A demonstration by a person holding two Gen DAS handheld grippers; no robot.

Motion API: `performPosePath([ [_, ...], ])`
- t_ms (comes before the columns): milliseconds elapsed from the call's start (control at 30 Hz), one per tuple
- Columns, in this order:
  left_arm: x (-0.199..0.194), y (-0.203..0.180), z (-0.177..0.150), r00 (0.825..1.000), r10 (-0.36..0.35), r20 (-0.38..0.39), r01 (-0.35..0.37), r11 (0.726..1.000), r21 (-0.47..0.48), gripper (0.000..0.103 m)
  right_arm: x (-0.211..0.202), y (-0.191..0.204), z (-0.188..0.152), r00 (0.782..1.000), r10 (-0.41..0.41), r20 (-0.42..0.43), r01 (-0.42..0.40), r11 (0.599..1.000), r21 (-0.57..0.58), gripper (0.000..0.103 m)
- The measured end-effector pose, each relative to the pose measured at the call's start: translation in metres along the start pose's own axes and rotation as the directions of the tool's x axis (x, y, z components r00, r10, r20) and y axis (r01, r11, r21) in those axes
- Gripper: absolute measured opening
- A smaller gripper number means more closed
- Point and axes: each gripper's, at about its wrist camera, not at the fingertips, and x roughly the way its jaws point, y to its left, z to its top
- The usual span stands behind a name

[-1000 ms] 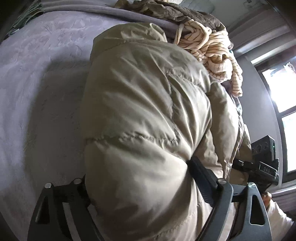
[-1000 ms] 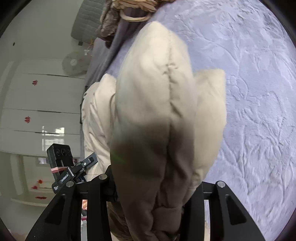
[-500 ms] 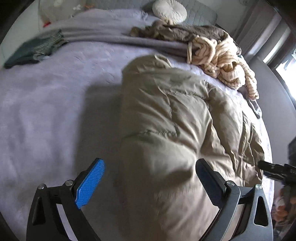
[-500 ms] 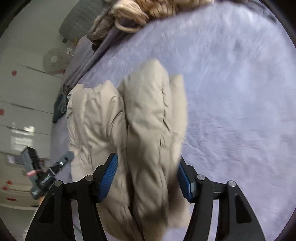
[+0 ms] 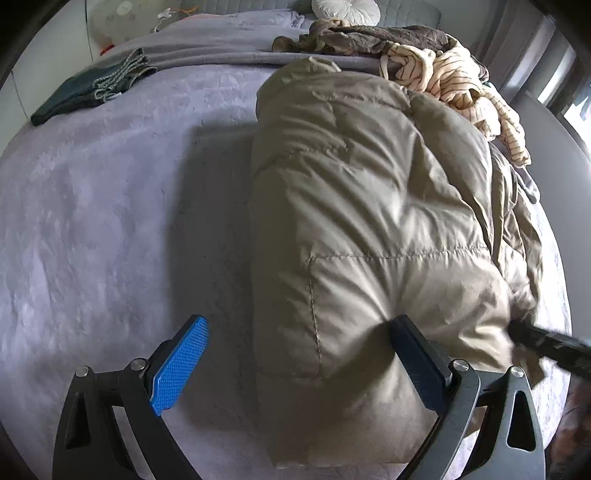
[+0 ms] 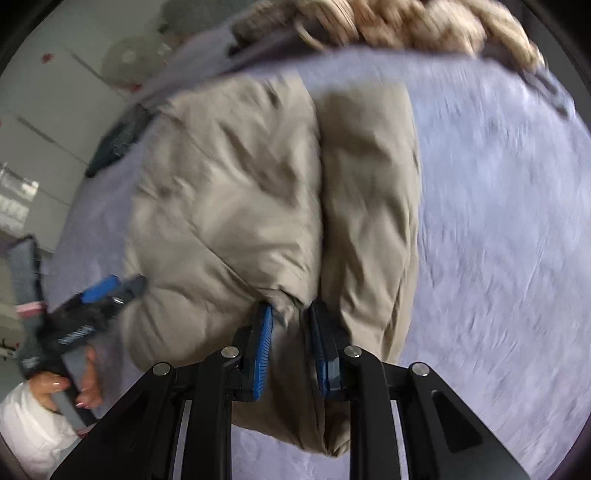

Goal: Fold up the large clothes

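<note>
Left gripper [image 5: 299, 358] now unclamped, jaws wide astride puffer jacket [image 5: 369, 221].

- You have one beige puffer jacket [image 5: 369, 221] on the bed.
- You see one striped cream garment [image 5: 461, 77], one brown garment [image 5: 369, 37], one dark folded garment [image 5: 85, 96].
- One round pillow [image 5: 345, 11].
- Two grippers: left gripper [image 5: 295, 365], right gripper [image 6: 291, 354].

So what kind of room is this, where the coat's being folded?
Most likely a bedroom. The puffy tan coat lies on a wide bed with a lavender cover, a round white cushion sits at the padded headboard, and more clothes, including a striped cream top, are piled nearby.
</note>
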Motion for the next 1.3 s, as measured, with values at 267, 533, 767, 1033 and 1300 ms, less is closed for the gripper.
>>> performPosePath([
  [267, -0.005, -0.010, -0.002, 0.999, 0.019, -0.028, -0.019, 1.000, -0.001, 0.100, 0.028, -0.028, 0.002, 0.998, 0.051, -0.031, -0.047, 0.991, 0.128, 0.020],
  [533, -0.036, -0.008, -0.009, 0.997, 0.056, -0.045, -0.056, 0.998, -0.009, 0.100, -0.012, -0.030, -0.015, 0.998, 0.035, -0.045, -0.029, 0.992, 0.121, 0.023],
  [767, -0.069, -0.008, -0.019, 0.997, 0.060, -0.042, -0.060, 0.998, -0.005, 0.100, -0.046, -0.022, -0.034, 0.999, 0.013, -0.046, -0.006, 0.989, 0.146, 0.024],
  [1033, -0.102, -0.007, -0.032, 0.998, 0.041, -0.052, -0.040, 0.999, 0.025, 0.100, -0.074, -0.001, -0.058, 1.000, -0.021, -0.015, 0.023, 0.985, 0.174, 0.040],
  [1300, -0.130, -0.010, -0.048, 0.999, 0.039, -0.029, -0.037, 0.996, 0.082, 0.102, -0.088, 0.021, -0.082, 0.999, -0.043, -0.005, 0.043, 0.979, 0.200, 0.044],
])
